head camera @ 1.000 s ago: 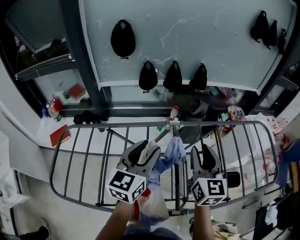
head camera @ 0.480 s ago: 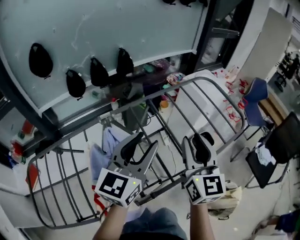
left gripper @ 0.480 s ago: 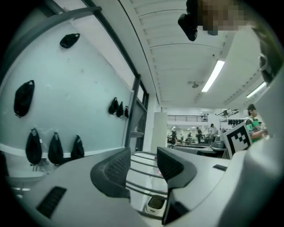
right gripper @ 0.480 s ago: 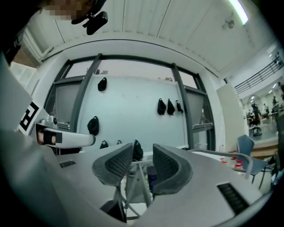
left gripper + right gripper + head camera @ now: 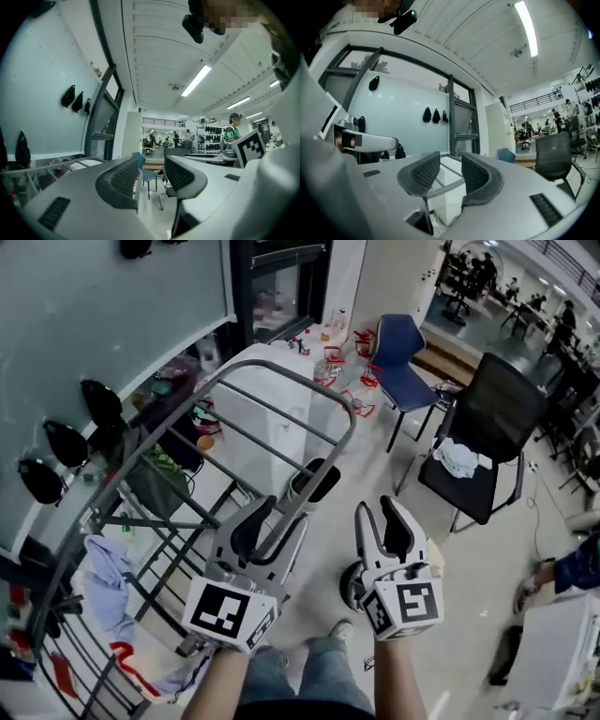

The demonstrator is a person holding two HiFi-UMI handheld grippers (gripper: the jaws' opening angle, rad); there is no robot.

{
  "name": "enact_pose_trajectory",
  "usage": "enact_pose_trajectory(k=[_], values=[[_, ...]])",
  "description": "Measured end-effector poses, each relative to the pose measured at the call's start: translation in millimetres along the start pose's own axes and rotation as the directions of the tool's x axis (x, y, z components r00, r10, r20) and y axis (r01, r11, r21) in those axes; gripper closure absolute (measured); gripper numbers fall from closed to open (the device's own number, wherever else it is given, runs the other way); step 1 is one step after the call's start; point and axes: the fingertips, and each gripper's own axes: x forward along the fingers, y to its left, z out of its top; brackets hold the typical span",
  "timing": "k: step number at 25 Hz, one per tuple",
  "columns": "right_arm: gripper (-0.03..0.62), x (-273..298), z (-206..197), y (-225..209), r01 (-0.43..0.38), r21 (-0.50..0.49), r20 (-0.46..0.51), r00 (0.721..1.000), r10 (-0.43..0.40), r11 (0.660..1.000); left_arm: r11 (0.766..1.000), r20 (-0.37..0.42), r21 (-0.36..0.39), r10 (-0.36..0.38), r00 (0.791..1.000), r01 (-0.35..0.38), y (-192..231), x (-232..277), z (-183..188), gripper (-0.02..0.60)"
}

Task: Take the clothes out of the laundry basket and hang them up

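Both grippers are held out level and side by side over the floor (image 5: 412, 493), to the right of a metal drying rack (image 5: 319, 401).

The left gripper (image 5: 279, 514) has its jaws well apart. In the left gripper view its (image 5: 150, 174) two ribbed pads (image 5: 121, 178) face each other across an empty gap. Only the far room and a distant blue chair (image 5: 147, 174) show through that gap, and nothing is held or touched.

The right gripper (image 5: 382, 519) also has its jaws apart, a little less widely. In the right gripper view its (image 5: 450, 172) pads (image 5: 425, 172) are bare. A grey rail of the rack (image 5: 446, 188) crosses the gap, but it lies beyond the jaws. The head view shows this gripper clear of the rack, so it grips nothing.

As for the clothes, a light blue garment (image 5: 105, 582) hangs over the bars at the rack's left end, well apart from both grippers. Lower at that end a pale cloth with a red strip (image 5: 131, 667) shows by the rack's foot. Whether it lies in a basket cannot be told.

To the right stand a blue chair (image 5: 398, 357) and a black chair (image 5: 497, 418). A white cloth (image 5: 459, 457) lies on the black chair's seat.
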Motion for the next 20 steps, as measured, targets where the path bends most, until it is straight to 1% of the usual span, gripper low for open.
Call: enact_pose_trajectory(k=[4, 9, 13, 15, 18, 20], values=[[0.449, -38.0, -5.2, -90.2, 0.093, -0.017, -0.027, 0.995, -0.093, 0.996, 0.996, -0.028, -0.009, -0.085, 0.996, 0.084, -72.6, 64.8, -12.0, 0.385], [0.45, -87.0, -14.6, -202.1, 0.216, -0.011, -0.051, 0.975, -0.217, 0.976, 0.979, -0.053, -0.032, -0.201, 0.978, 0.199, -161.7, 146.2, -29.0, 0.385], [0.449, -126.5, -25.1, -281.8, 0.307, -0.012, -0.067, 0.949, -0.307, 0.952, 0.96, -0.066, -0.03, -0.28, 0.958, 0.279, -224.4, 206.0, -41.5, 0.385], [0.448, -146.9, -33.3, -317.0, 0.355, -0.013, -0.075, 0.932, -0.355, 0.935, 0.95, -0.069, -0.021, -0.312, 0.948, 0.311, -251.6, 232.2, -49.3, 0.385], [0.448, -172.8, -45.5, -361.1, 0.412, -0.004, -0.083, 0.908, -0.411, 0.911, 0.939, -0.064, 0.002, -0.343, 0.937, 0.343, -285.8, 265.5, -63.0, 0.385], [0.449, -187.3, -54.8, -384.8, 0.448, 0.003, -0.096, 0.89, -0.446, 0.894, 0.926, -0.077, 0.002, -0.377, 0.923, 0.379, -307.8, 282.8, -74.5, 0.385]])
